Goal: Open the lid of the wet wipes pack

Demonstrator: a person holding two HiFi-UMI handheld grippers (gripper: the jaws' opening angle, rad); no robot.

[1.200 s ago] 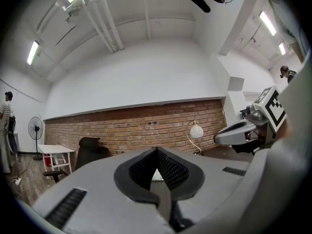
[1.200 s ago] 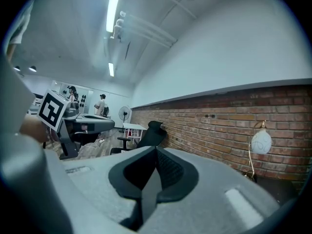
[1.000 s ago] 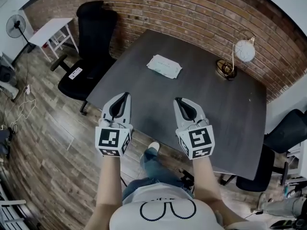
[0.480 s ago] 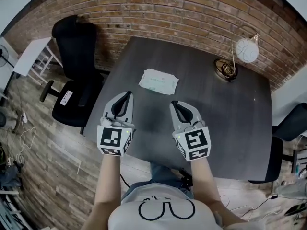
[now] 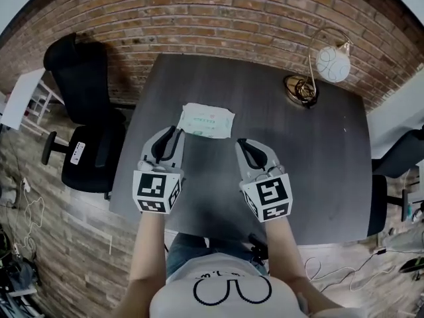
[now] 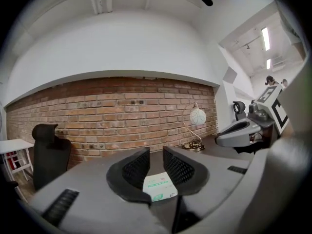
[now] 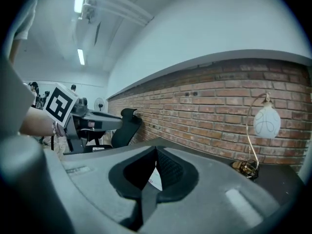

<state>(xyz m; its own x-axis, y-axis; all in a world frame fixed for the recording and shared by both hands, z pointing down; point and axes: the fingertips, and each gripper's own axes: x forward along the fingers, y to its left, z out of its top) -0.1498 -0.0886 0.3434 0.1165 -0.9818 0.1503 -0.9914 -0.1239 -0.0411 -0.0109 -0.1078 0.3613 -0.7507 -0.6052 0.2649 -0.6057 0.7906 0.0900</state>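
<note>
The wet wipes pack (image 5: 207, 120) is white with green print and lies flat on the dark table (image 5: 311, 151), lid closed. My left gripper (image 5: 173, 132) hovers just short of the pack's near left corner. Its jaws have just been opening and stand slightly apart with nothing between them. The pack (image 6: 160, 187) shows through that gap in the left gripper view. My right gripper (image 5: 244, 142) is shut and empty, a short way to the near right of the pack. A sliver of the pack (image 7: 155, 179) shows below its meeting tips in the right gripper view.
A desk lamp with a white globe (image 5: 331, 63) and brass base (image 5: 299, 89) stands at the table's far right. A brick wall (image 5: 218, 12) runs behind the table. A black office chair (image 5: 83, 111) stands off the table's left edge.
Both grippers have moved forward over the table toward the pack, which now lies right ahead of the left tips. The left jaws have parted a little; the right stay shut.
</note>
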